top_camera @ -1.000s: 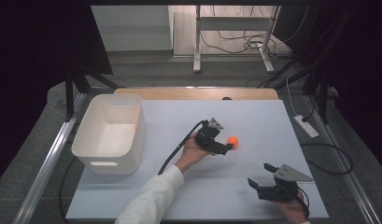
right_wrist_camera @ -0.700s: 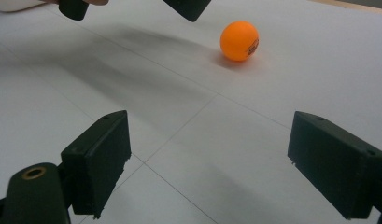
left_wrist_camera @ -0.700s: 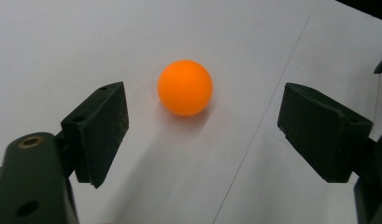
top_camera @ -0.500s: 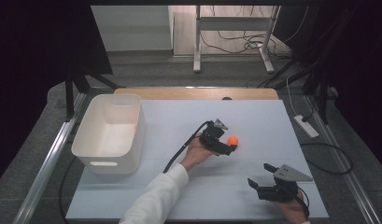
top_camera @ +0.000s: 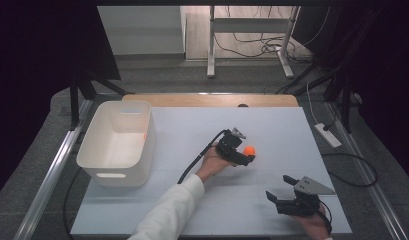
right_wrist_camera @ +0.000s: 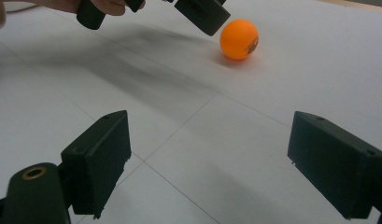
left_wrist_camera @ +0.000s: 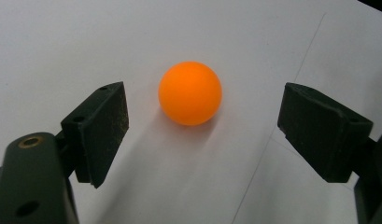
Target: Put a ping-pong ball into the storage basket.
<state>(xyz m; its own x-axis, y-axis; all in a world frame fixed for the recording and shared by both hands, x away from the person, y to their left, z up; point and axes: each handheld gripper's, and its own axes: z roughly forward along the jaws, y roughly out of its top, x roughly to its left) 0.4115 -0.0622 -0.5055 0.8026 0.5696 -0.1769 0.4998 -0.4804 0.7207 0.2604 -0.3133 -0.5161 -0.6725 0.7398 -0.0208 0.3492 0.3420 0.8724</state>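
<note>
Orange ball framed between the parted jaws of the left gripper, on the white bench.

The ball is seen resting on the bench surface right of centre, untouched, with clear gaps to both jaws in the left gripper view. Compared with 1 second ago, the left gripper is found slightly farther forward and to the right, so that the ball is now closely bracketed; the ball itself is not seen to have shifted. This is judged to be the last of an approach, with a closing of the jaws likely to be called for next. The right gripper is held low near the bench's front right corner, released, with nothing between its jaws. A white bin is set at the left, well apart from the ball.
</note>
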